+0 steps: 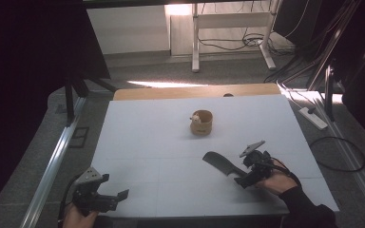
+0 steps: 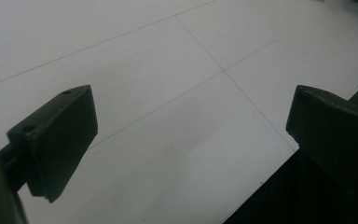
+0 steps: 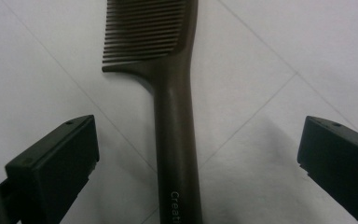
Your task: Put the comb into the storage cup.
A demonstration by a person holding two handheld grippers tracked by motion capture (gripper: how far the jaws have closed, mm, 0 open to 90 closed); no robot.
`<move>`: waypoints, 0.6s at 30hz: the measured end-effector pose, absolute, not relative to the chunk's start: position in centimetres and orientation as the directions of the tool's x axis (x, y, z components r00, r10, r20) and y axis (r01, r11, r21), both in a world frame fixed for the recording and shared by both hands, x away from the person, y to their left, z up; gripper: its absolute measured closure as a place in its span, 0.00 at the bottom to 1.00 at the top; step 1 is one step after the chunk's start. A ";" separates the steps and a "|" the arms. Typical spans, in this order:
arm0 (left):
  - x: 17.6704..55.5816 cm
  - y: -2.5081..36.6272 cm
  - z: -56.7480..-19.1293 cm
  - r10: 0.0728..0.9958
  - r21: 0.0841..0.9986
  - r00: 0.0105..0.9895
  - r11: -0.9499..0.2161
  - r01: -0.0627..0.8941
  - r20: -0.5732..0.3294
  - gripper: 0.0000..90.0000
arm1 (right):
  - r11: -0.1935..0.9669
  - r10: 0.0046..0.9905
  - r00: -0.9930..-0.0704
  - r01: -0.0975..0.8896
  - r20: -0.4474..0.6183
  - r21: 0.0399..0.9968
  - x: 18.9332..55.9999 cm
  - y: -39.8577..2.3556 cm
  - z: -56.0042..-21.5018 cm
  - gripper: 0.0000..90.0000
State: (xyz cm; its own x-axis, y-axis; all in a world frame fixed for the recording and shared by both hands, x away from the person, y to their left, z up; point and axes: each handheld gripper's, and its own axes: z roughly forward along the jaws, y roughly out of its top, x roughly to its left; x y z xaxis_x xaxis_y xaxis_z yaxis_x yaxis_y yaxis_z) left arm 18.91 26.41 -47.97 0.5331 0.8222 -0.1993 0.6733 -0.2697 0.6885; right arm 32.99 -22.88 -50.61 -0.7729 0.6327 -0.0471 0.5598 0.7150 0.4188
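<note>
Left hand-held gripper [image 1: 116,198] and right hand-held gripper [image 1: 241,179], jaws wide apart.

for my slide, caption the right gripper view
Open right gripper straddling the handle of a dark comb on the white table.

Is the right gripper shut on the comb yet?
No, open: the right gripper has its jaws wide apart, the comb handle lying untouched between them.
</note>
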 end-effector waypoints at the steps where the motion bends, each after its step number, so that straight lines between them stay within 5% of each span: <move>1: 18.9 26.4 -48.0 0.822 0.689 0.533 -0.270 0.673 -0.199 0.03 | 0.720 0.629 -0.776 0.557 -0.050 0.414 33.0 -22.8 -50.7 0.00; 18: 18.9 26.3 -48.0 0.822 0.684 0.535 -0.277 0.675 -0.195 0.03 | 0.729 0.625 -0.780 0.566 -0.036 0.386 33.1 -22.8 -51.4 0.00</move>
